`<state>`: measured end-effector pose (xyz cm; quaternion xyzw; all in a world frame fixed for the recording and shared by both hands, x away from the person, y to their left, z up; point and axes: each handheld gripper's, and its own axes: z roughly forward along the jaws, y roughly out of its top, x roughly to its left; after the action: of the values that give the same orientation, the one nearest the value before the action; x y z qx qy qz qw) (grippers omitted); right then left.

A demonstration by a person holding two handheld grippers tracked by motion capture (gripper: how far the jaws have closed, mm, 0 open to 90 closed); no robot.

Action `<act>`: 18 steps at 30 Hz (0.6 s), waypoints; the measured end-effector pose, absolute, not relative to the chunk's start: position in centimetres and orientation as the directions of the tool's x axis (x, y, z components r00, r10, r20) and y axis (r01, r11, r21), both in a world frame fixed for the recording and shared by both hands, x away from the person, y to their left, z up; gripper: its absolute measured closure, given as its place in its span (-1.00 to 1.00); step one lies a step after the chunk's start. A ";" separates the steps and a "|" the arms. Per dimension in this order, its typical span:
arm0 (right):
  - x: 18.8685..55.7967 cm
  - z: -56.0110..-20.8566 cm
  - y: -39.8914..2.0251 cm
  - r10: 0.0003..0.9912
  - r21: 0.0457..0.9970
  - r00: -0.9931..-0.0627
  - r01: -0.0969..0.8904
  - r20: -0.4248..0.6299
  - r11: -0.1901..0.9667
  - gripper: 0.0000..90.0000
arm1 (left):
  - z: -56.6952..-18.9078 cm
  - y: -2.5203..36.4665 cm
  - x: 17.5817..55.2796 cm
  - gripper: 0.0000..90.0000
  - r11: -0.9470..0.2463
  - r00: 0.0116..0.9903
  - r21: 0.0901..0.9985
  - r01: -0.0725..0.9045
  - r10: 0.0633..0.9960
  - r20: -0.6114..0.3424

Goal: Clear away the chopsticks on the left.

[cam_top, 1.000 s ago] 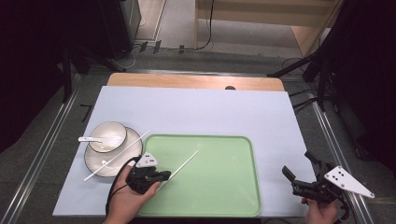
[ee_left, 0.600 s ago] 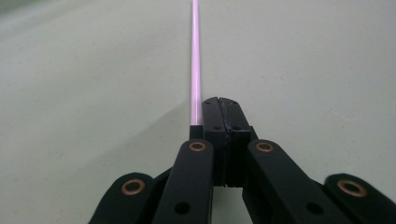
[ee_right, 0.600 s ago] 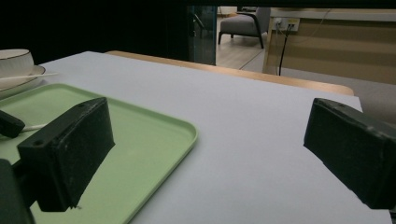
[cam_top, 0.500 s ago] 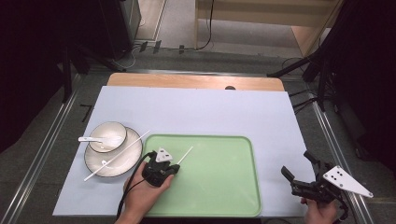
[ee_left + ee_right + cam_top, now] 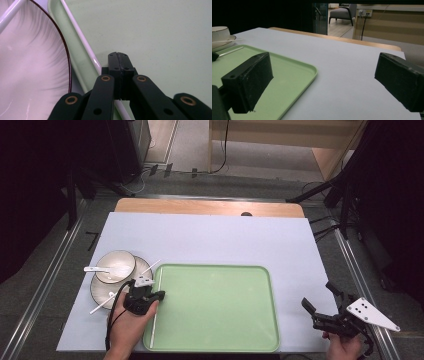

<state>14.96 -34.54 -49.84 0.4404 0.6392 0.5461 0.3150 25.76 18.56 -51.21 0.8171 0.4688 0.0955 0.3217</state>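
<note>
Left gripper (image 5: 159,295) low over the tray's (image 5: 220,347) left edge, jaws pressed together with nothing between them, as the left gripper view shows (image 5: 119,58). Just to its left, a white chopstick (image 5: 82,43) lying along the tray's inner rim, passing under the jaw linkage; in the high view (image 5: 156,305) running lengthwise down that rim. Farther left, just outside the tray, a plate (image 5: 98,292) carrying a bowl (image 5: 116,265), with a white spoon (image 5: 95,269) across the bowl and a second chopstick (image 5: 100,305) laid over the plate. Dark-rimmed plate (image 5: 32,75) close beside the gripper in its own view.

Right gripper (image 5: 322,302) held off the tray's right side above the pale mat (image 5: 210,237), jaws wide apart and empty. Ahead and to its left in the right gripper view (image 5: 324,82), the tray corner (image 5: 309,72) and, far off, the bowl (image 5: 220,32).
</note>
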 end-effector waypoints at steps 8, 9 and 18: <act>14.9 -49.8 -34.5 0.908 0.976 -0.412 0.217 0.076 0.016 -0.96 | -51.2 18.8 25.4 1.00 -0.382 0.572 0.614 0.691 0.808 -0.141; 14.9 -49.8 -34.5 0.908 0.976 -0.413 0.215 0.076 0.016 -0.96 | -51.2 18.8 25.4 1.00 -0.380 0.573 0.616 0.690 0.807 -0.143; 14.9 -49.8 -34.6 0.908 0.976 -0.413 0.216 0.076 0.017 -0.96 | -50.0 19.5 25.2 0.86 -0.396 0.613 0.639 0.660 0.775 -0.152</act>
<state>14.92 -34.55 -49.78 0.4396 0.6388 0.5463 0.3166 25.22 19.52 -49.96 0.8312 0.4316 0.0849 0.3401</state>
